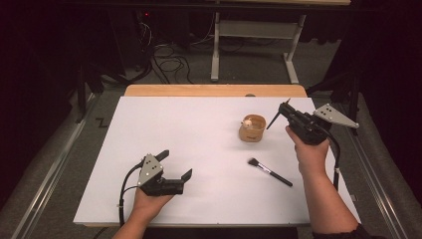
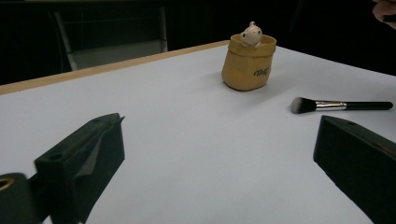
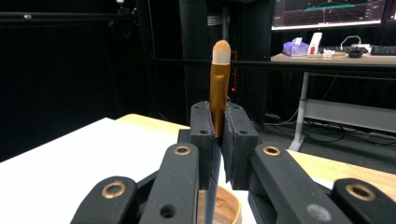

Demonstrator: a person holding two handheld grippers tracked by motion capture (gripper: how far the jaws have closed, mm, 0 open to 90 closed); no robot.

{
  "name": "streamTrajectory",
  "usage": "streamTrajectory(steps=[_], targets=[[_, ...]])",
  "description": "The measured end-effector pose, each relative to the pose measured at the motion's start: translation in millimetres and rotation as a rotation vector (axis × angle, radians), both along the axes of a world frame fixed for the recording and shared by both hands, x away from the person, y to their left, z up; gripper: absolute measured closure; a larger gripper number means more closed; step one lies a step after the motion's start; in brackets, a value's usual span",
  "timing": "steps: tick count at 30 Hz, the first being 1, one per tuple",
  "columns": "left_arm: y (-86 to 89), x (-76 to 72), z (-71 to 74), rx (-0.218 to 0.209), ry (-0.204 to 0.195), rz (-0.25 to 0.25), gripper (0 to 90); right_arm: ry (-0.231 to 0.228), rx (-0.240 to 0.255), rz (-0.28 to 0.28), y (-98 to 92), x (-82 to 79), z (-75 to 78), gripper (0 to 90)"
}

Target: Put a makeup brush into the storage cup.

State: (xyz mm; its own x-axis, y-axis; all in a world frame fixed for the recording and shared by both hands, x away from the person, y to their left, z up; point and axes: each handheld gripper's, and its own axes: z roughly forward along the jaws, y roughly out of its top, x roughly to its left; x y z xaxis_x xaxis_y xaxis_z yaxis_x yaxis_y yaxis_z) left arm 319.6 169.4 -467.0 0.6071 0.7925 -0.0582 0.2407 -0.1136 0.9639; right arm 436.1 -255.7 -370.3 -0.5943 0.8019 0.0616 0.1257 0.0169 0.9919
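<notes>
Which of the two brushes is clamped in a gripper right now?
The gold-ferruled brush, shut upright in the right gripper above the pot. The black-handled brush lies loose on the table.

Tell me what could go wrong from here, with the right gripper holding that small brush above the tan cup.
1. The right gripper pinches the thin gold-ferruled brush by its narrow stem alone; it could twist or slip between the jaws.
2. The small tan pouch-shaped cup with a white figurine stands free on the white table; a brush handle that catches its rim might tip it.
3. The black-handled fluffy brush lies near the right forearm and could be swept aside.
</notes>
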Motion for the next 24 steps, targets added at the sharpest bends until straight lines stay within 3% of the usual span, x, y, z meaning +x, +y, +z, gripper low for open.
streamTrajectory(steps=[7, 24], targets=[[0.0, 0.9, -0.7, 0.001, 0.013, -0.008, 0.2, 0.005, -0.011, 0.005, 11.4, 11.8, -0.6, 85.0], [0.3, -1.1, 1.1, 0.012, -0.005, -0.013, 0.2, 0.033, -0.013, -0.026, 26.6, 40.1, -3.1, 85.0]])
